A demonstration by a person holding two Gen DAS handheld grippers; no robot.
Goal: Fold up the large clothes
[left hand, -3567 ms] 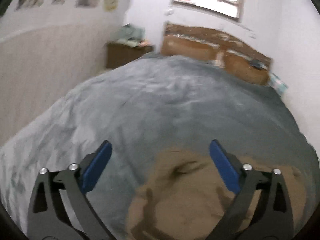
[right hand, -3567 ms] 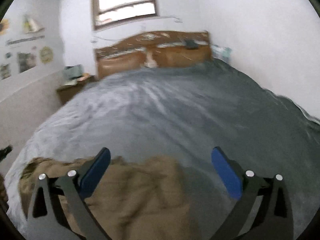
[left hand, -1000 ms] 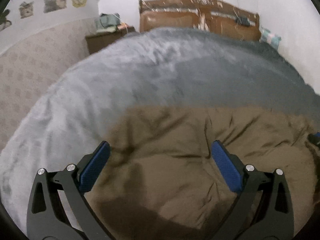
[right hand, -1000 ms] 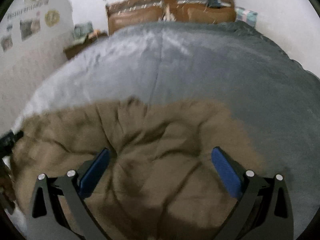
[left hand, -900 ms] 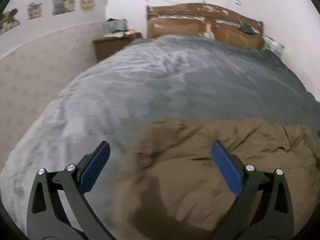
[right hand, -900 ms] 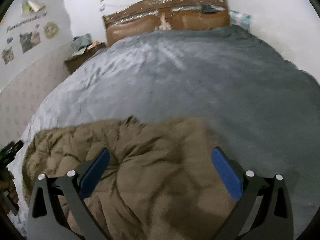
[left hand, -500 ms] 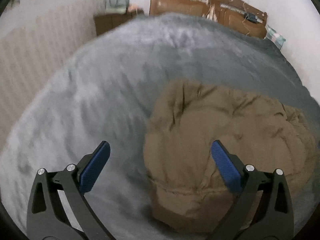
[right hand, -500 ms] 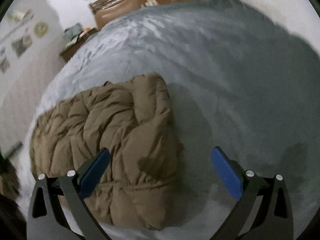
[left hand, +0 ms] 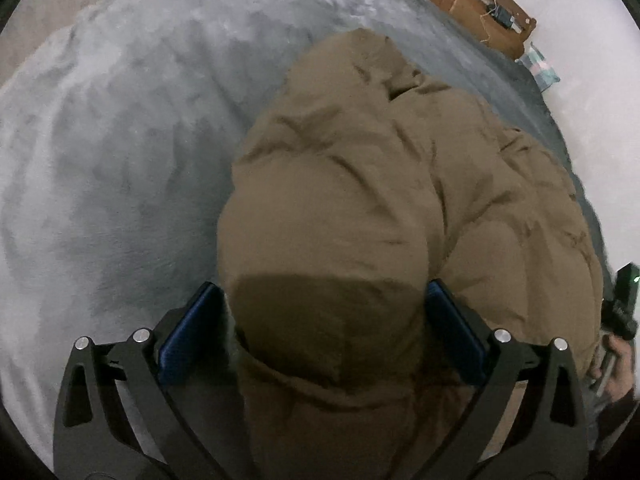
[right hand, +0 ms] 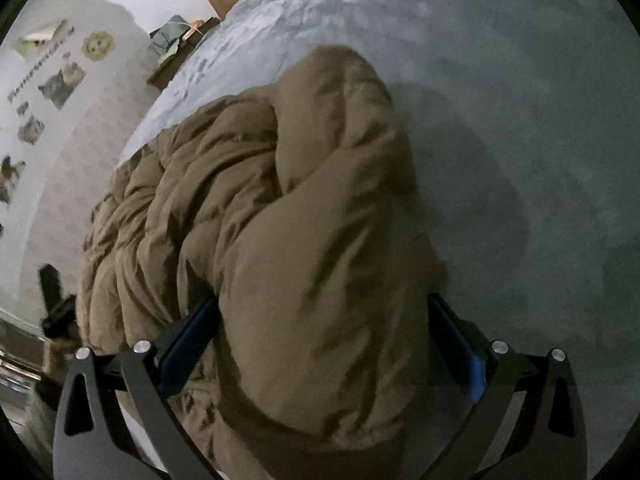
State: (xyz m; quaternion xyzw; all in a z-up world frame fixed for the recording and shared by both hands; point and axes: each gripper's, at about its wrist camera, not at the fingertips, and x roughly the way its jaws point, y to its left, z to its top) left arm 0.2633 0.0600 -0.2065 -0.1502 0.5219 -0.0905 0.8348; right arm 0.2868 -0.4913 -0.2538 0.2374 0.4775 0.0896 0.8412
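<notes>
Each gripper, left and right, had a black skeletal frame with triangular cut-outs, two silver screw heads on either arm, and flat blue pads lining the jaws. The person's hand emerged from a dark sleeve.

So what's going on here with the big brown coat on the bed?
A person is working with two hand-held grippers to fold a puffy brown jacket lying on a bed with a grey blanket. The left gripper and the right gripper are each wide open with a bulky end of the jacket sitting between their blue fingers, one at each side of the garment. Neither has closed on the fabric yet, and the jacket is bunched and rumpled, not neatly folded.
</notes>
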